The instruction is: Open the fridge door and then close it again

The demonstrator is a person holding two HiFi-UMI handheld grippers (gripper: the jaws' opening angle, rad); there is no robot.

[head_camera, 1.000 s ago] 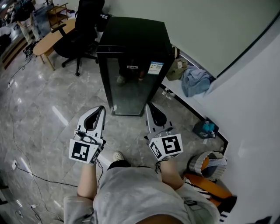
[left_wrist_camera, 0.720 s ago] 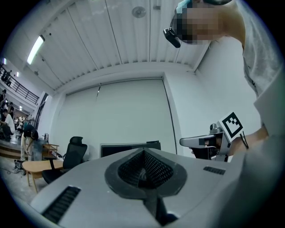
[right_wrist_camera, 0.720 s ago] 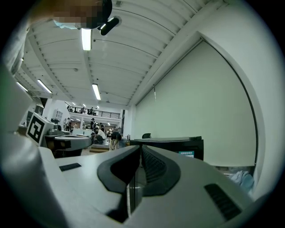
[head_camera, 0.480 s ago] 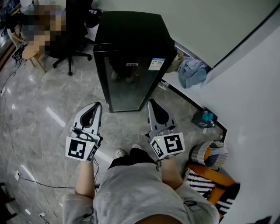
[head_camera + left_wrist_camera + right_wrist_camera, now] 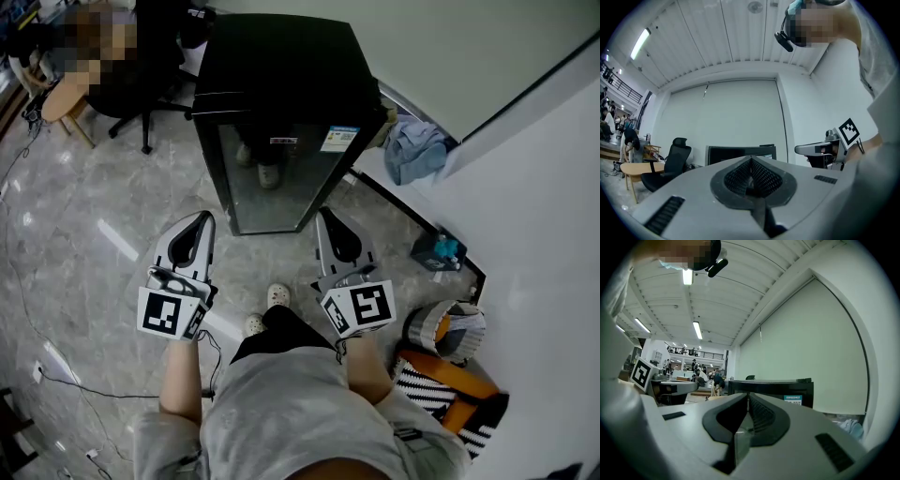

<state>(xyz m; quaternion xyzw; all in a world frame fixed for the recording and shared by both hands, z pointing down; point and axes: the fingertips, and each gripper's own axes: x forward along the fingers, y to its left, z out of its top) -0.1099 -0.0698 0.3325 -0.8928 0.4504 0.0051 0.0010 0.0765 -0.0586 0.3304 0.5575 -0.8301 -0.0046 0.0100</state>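
The left gripper (image 5: 203,217) and right gripper (image 5: 322,215) have neared the squat black glass-doored fridge (image 5: 272,178); jaws together, empty, aimed at its shut door, seemingly to open it.

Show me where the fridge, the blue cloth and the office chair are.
fridge (image 5: 272,173), head view, on its glass door.
blue cloth (image 5: 412,150), head view, middle of the heap.
office chair (image 5: 675,158), left gripper view, on its backrest.

Fridge (image 5: 281,84): nearer and larger in the head view than a second ago. Left claw (image 5: 203,218), right claw (image 5: 323,217): carried forward with it. Shoe (image 5: 277,296): stepped ahead between them.
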